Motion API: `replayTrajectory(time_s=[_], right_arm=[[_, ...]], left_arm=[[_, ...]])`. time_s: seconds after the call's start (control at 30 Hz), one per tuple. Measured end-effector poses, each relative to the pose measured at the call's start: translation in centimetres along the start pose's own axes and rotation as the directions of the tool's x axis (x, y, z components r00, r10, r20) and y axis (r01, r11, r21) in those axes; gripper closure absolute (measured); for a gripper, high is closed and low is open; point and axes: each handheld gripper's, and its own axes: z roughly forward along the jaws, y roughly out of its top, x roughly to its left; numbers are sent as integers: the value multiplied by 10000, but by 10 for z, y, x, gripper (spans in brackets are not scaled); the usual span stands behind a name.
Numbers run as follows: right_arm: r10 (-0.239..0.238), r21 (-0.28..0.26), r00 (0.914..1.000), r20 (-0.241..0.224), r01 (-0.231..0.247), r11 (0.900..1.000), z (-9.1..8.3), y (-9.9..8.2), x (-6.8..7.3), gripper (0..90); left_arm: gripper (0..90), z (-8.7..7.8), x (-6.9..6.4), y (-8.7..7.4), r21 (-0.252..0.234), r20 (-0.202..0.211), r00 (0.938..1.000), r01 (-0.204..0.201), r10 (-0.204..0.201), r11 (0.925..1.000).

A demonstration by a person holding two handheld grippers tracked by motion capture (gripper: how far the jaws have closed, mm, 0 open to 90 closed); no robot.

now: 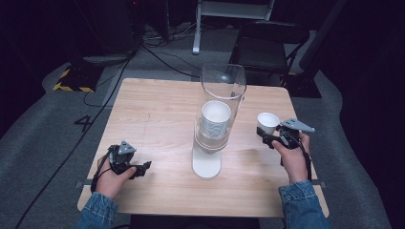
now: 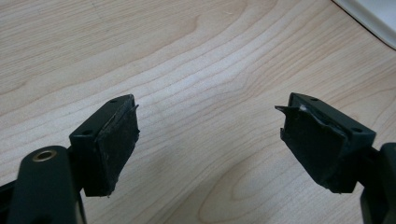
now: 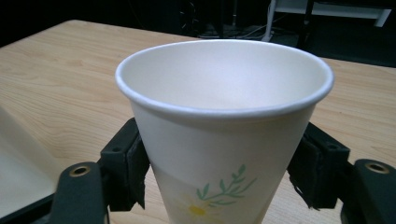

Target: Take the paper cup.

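Paper cup [image 3: 224, 135] stands upright, clenched in the right hand-held gripper [image 1: 274, 136] just above the desk [image 1: 157, 109], right of the clear dispenser tube [image 1: 217, 112] with its cup stack [image 1: 215, 119]. Left hand-held gripper [image 1: 136, 169] rests released, farther off.

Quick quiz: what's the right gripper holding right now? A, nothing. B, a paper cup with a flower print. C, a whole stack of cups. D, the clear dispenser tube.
B: the right gripper has its jaws closed on the sides of a single white paper cup with a green and yellow flower print.
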Motion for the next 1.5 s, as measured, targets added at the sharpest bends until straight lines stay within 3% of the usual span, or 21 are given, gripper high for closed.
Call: replayTrajectory(time_s=[0.13, 0.2, 0.47, 0.7, 1.0, 1.5], right_arm=[[525, -307, 9986, -17, -525, 9981, 11, -6, -4, 298], [571, -346, 9983, -75, -573, 9978, 14, -8, -5, 297], [229, 372, 9997, -103, -225, 9991, 36, -23, -5, 298], [269, 803, 9996, -126, -258, 9964, 43, -32, -4, 294], [-166, 1150, 9993, -325, 202, 9932, 46, -36, 1, 284], [-47, 1626, 9997, -240, 86, 9867, 41, -43, -2, 239]], left_arm=[[187, 0, 0, 0, -16, -28, 10000, 54, -54, 10000], [187, 0, 0, 0, -32, -33, 10000, 72, -72, 10000], [187, 0, 1, -1, -8, 10, 10000, 60, -60, 10000], [187, 0, 1, -1, 1, 15, 10000, 12, -12, 10000], [187, 0, 0, 0, -5, 5, 10000, 49, -49, 10000], [187, 4, -1, 3, -7, 148, 9999, -29, 29, 10000]])
